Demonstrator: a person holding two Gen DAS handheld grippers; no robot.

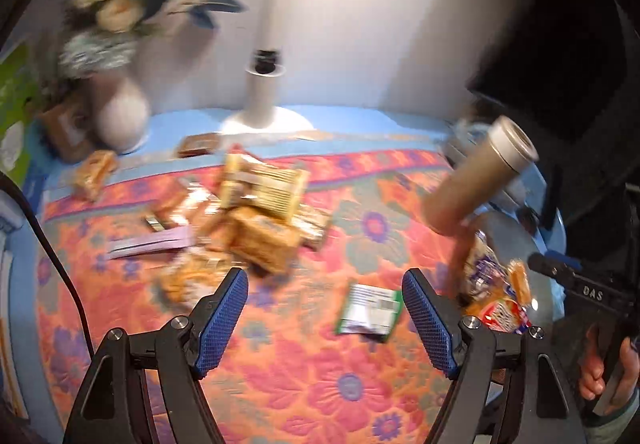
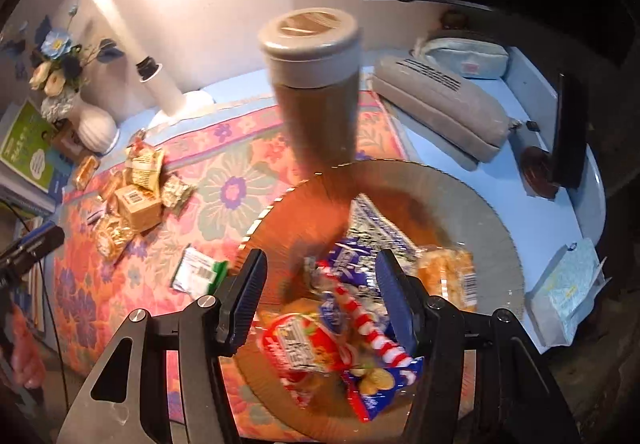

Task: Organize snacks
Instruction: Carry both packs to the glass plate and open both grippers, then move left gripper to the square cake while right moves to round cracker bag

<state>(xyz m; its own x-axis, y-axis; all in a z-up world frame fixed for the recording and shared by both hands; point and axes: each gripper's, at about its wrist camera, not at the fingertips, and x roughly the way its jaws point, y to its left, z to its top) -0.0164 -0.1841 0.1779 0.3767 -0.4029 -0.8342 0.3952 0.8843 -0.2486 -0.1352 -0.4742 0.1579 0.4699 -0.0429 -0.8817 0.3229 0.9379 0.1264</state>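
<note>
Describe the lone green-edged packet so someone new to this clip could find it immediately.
Start at the floral cloth. Between the pile of tan snacks and the glass plate lies one flat packet, alone. Its white face, barcode and green edge set it apart from the tan wrappers.

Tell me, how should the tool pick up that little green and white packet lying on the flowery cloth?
The green and white packet lies flat on the cloth, apart from the other snacks, so come straight down from above. Pinch across its shorter width, near the middle, where the thin wrapper should bunch up between the fingers. The open left tool is nearest it.
</note>
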